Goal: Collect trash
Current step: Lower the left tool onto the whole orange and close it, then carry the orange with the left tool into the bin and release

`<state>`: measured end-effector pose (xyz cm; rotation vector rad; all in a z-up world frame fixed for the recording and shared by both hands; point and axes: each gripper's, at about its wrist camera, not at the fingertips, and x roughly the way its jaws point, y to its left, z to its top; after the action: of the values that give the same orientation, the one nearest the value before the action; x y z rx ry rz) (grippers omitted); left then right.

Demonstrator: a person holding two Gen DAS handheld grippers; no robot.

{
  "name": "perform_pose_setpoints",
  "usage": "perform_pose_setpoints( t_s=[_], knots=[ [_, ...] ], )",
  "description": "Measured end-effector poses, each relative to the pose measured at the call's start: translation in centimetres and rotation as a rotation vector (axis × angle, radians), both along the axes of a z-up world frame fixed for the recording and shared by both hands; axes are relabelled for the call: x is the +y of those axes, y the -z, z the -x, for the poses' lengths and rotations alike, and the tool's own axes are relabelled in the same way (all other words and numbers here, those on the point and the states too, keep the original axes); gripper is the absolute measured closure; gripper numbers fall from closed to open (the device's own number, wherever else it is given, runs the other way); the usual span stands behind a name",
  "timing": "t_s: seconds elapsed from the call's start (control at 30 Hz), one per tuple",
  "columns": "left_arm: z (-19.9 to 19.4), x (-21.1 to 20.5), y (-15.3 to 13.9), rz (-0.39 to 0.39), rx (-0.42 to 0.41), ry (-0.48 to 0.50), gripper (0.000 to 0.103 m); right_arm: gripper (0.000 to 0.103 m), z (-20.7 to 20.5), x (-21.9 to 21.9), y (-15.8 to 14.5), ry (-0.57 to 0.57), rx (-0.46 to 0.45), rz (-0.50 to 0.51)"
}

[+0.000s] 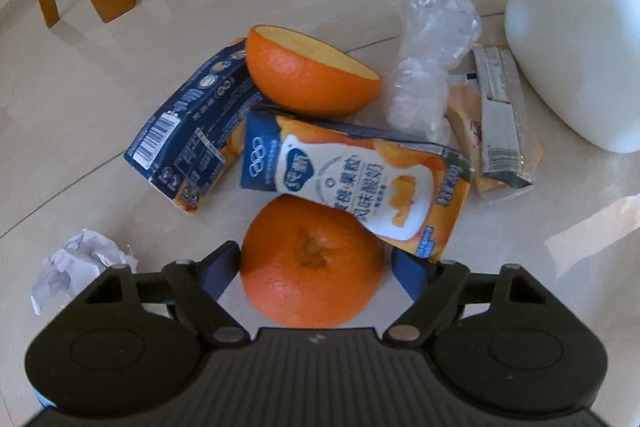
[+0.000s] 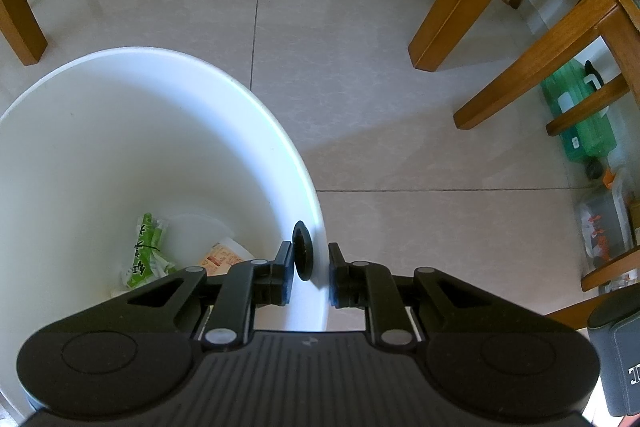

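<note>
- I'm holding the left gripper [image 1: 314, 265] low over the floor with its jaws spread wide, one blue pad on each side of the near orange half [image 1: 312, 263], which sits dome up. I can't tell whether the pads are touching the peel yet; a thin gap shows on the right side.
- Just beyond it, the yogurt carton [image 1: 356, 179] is lying flat, one corner overlapping the orange's far edge, so I judge a lift could drag the carton along.
- Behind that, I'm seeing a second orange half [image 1: 308, 75], cut face up, leaning on a flattened blue carton [image 1: 188, 139].
- To the right, crumpled clear plastic [image 1: 432, 67] and a foil wrapper [image 1: 500, 119] are lying against the white bin [image 1: 572, 27]; a paper wad [image 1: 80, 263] sits at my near left.
- The right gripper [image 2: 310, 277] is straddling the bin [image 2: 120, 131] rim, jaws narrow, one finger inside and one outside by a black grommet [image 2: 302, 251]; I can't tell if it is clamping the wall.
- Inside, a green wrapper [image 2: 146, 255] and a pink packet [image 2: 222, 259] are already lying on the bottom.
- Step in hand, as I read it: picking up the near orange. Next I'd be closing evenly on the peel, lifting clear of the carton, then swinging right to the bin.
</note>
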<state>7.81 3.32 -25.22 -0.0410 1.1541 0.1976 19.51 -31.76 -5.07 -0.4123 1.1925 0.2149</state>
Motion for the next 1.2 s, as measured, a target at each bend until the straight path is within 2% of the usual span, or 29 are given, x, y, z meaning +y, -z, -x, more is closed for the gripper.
perform_pose_setpoints(
  t_s=[0.23, 0.47, 0.7, 0.83, 0.97, 1.07, 1.2],
  knots=[
    [0.4, -0.1, -0.2, 0.005, 0.011, -0.025, 0.029, 0.082, 0.0, -0.1, 0.2, -0.008, 0.000, 0.006],
    [1.2, -2.3, -0.4, 0.022, 0.051, -0.008, 0.030, 0.082, -0.1, -0.1, 0.3, -0.012, 0.003, 0.008],
    [2.4, -4.4, -2.9, 0.078, 0.096, 0.006, 0.030, 0.082, 0.0, 0.1, 0.3, -0.014, 0.000, 0.011],
    [2.0, -5.3, -6.1, 0.092, 0.109, 0.044, 0.030, 0.082, 0.0, 0.1, 0.3, -0.015, 0.008, 0.003],
    [0.8, -5.7, -10.8, 0.120, 0.111, 0.065, 0.030, 0.082, -0.1, -0.1, 0.2, -0.022, 0.011, -0.001],
    [0.0, -7.3, -15.3, 0.118, 0.092, 0.100, 0.030, 0.082, 0.0, -0.1, 0.3, -0.024, 0.010, -0.003],
    [-1.7, -8.3, -21.7, 0.160, 0.037, 0.120, 0.030, 0.082, 0.0, -0.2, 0.1, -0.021, 0.017, -0.016]
  ],
)
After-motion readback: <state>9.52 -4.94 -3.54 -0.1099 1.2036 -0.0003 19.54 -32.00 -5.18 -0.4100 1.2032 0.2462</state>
